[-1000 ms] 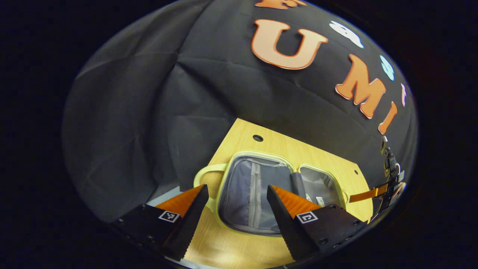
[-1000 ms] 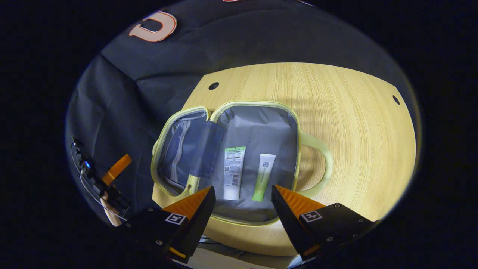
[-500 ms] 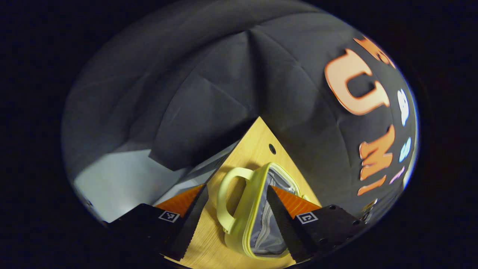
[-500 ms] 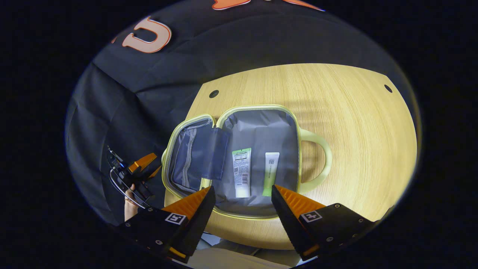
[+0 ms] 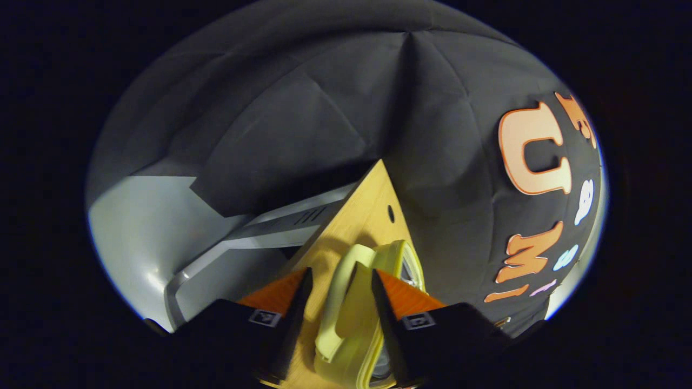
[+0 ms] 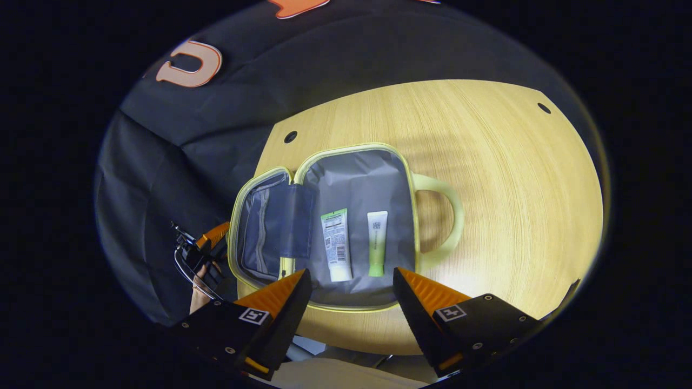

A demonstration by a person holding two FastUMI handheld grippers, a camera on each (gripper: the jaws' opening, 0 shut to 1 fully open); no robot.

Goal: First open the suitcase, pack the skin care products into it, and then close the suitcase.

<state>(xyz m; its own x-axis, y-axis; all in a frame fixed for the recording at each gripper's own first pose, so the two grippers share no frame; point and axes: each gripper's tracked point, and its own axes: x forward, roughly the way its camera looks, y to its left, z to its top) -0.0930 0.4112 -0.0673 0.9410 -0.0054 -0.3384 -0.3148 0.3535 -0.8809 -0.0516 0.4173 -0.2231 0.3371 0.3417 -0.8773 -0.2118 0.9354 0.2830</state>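
In the right gripper view, the right hand-held gripper (image 6: 351,294) hovered above the near edge of the worktop (image 6: 513,178) with its fingers spread wide and nothing between them. Just beyond its fingertips lay the suitcase (image 6: 324,227), a small pale-green case with a grey lining, spread open flat near the worktop's left edge. Its larger half lay toward the middle of the worktop and its smaller half, with a zipped inner pocket and a loose grey flap, lay at the left edge. Two skin care products rested side by side in the larger half, close but apart, both lying lengthwise with their caps toward the near edge: a white tube with a green end (image 6: 336,244) on the left and a slimmer white and green tube (image 6: 376,242) on the right. A pale-green handle (image 6: 446,216) looped out from the right side of the larger half onto bare wood. Off the worktop's left edge, just beside the smaller half, the left hand-held gripper (image 6: 211,243) appeared small with a hand (image 6: 199,281) behind it.

In the left gripper view, the left hand-held gripper (image 5: 338,294) sat low at that left edge, fingers partly closed around the second handle (image 5: 346,302) of the suitcase's smaller half. The handle stood between the fingers; whether both pressed on it could not be told. Past it a far corner of the worktop met the booth's black cloth wall (image 5: 303,108).
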